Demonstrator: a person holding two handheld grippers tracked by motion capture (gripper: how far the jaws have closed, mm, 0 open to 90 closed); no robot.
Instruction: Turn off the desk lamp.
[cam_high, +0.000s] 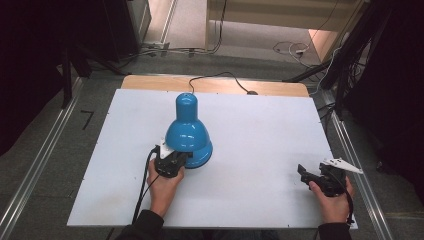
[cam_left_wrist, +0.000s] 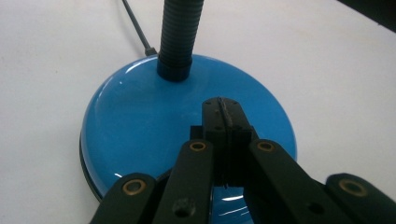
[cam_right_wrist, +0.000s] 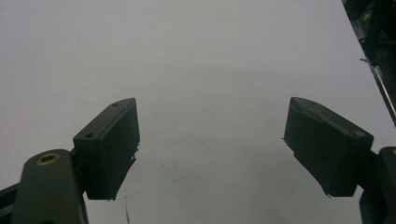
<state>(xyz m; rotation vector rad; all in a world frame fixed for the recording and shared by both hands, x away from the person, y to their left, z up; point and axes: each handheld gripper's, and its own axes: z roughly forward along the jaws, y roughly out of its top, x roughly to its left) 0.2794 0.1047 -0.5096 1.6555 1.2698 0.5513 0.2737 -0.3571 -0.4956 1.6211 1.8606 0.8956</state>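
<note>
Left gripper (cam_left_wrist: 223, 122) pressing on the blue lamp's base (cam_left_wrist: 140, 126) — fingers together.
Likely working a switch; next wants a firm downward push. Right gripper (cam_right_wrist: 212, 144) idles, fingers apart, over bare tabletop (cam_right_wrist: 210, 56).

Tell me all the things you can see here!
Desk lamp: one, shiny blue, left of the board's middle, shade bent over its round base.
Lamp neck: one, black, ribbed, rising from the base.
Lamp cord: one, black, trailing off the far edge.
Board: one, white, covering the table.
Table edge: one, wooden, at the far side.
Left tongs: black, shut, tips over the lamp base.
Right tongs: black, open, over bare board at the near right.
Hands: two, holding the tongs.
</note>
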